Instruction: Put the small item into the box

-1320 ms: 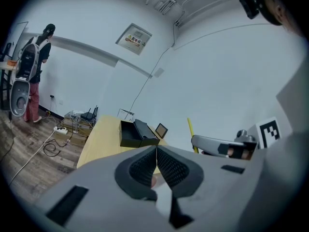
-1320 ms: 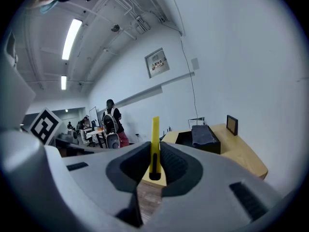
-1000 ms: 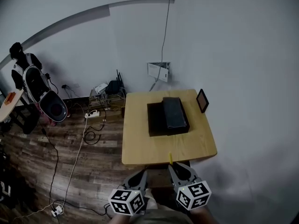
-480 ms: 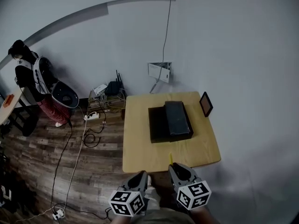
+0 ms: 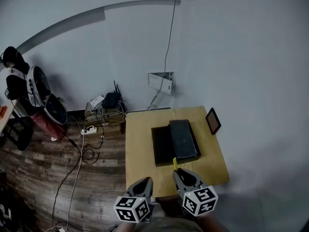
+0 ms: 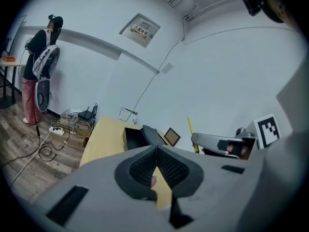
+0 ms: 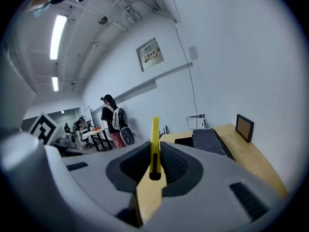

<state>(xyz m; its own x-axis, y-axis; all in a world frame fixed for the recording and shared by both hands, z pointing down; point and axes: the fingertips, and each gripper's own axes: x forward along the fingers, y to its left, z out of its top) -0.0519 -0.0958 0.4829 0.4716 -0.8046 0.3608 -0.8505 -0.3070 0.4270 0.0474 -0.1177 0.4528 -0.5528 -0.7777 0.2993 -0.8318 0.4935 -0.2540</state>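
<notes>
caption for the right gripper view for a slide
Right tool clamps a thin yellow stick, pointing toward the black box on the wooden table.

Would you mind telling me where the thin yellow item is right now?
The yellow item is clamped upright in the right tongs, bottom centre of the head view, near the black box.

Slim yellow item [image 7: 155, 129] stands upright, clamped in the right hand-held gripper [image 7: 154, 151]; black box [image 5: 161, 149] sits open, lid [image 5: 183, 139] askew.
</notes>
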